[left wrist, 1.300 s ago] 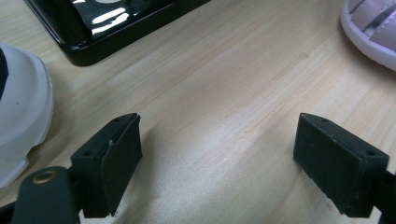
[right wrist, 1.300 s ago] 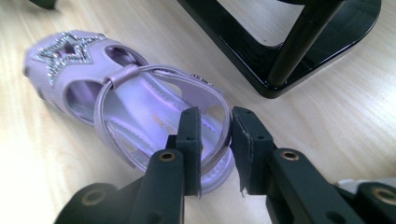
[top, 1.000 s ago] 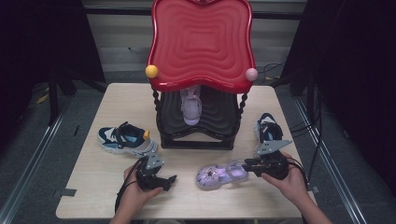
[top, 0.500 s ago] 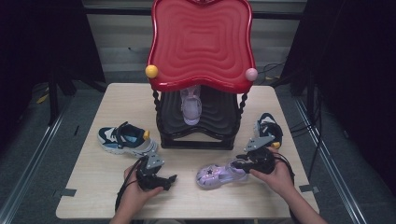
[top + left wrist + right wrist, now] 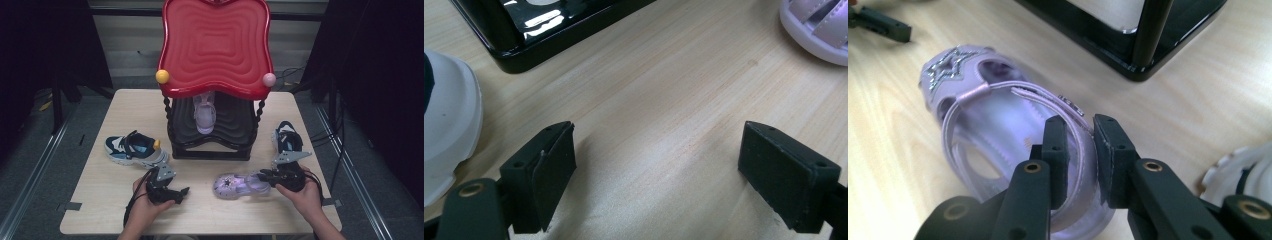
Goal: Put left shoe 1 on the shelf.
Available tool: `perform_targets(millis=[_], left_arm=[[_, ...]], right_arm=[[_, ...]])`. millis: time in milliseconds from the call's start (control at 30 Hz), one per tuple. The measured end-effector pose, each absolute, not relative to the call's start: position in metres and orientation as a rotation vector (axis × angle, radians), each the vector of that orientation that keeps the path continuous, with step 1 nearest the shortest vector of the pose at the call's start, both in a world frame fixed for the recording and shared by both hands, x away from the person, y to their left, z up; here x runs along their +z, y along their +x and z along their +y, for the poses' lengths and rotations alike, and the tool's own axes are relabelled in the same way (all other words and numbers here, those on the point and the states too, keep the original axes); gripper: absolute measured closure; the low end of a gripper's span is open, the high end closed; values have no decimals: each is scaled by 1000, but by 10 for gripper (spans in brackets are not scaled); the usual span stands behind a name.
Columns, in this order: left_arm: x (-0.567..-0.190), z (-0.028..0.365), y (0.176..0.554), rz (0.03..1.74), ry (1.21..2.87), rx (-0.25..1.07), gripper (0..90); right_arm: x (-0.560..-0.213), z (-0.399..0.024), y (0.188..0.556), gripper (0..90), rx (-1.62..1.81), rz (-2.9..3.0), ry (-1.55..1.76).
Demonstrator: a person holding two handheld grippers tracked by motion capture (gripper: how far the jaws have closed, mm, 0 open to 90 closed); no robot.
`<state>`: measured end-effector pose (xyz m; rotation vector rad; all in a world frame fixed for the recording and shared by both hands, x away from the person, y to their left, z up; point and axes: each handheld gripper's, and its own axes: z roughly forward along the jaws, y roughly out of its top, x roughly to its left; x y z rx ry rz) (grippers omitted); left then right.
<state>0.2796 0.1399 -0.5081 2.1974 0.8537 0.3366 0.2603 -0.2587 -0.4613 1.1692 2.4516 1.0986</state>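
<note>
- The lilac sandal is glossy, translucent jelly plastic with a glittery star on its toe and thin straps; it lies flat on the pale wood-grain worktop, in front of the shoe rack.
- The right gripper has just been closing its jaws; they now pinch the sandal's heel strap between them.
- The right hand lies low beside the sandal's heel, pointing at it.
- The left gripper, jaws wide apart over bare wood, rests left of the sandal.
</note>
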Motion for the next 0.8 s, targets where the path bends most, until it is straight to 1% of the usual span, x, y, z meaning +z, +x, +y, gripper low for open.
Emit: perform_targets(millis=[67,233,267,300,367,433,500,567,667,767,800], left_arm=[[-508,140,280,847,2203,340,148],[-508,140,280,847,2208,344,148],[-508,140,280,851,2198,343,148],[-508,140,280,849,2199,345,148],[-508,139,280,855,2195,339,148],[-508,139,280,856,2197,340,148],[-508,140,280,857,2198,340,148],[-508,140,280,857,2198,340,148],[-508,140,280,856,2196,339,148],[-508,140,280,858,2197,339,148],[-508,140,280,858,2197,339,148]], right_arm=[[-462,-262,256,760,1096,2466,1156],[-465,-267,250,660,1114,2492,1122],[-465,-267,250,618,1092,2496,1101],[-465,-267,251,551,1083,2480,1087],[-463,-266,254,524,1104,2475,1072],[-462,-263,259,479,1101,2482,1043],[-462,-259,264,477,1102,2506,1024],[-464,-255,269,501,1092,2541,993],[-466,-249,270,590,1045,2563,960],[-466,-249,269,642,1045,2569,980],[-466,-249,269,685,1034,2572,981]])
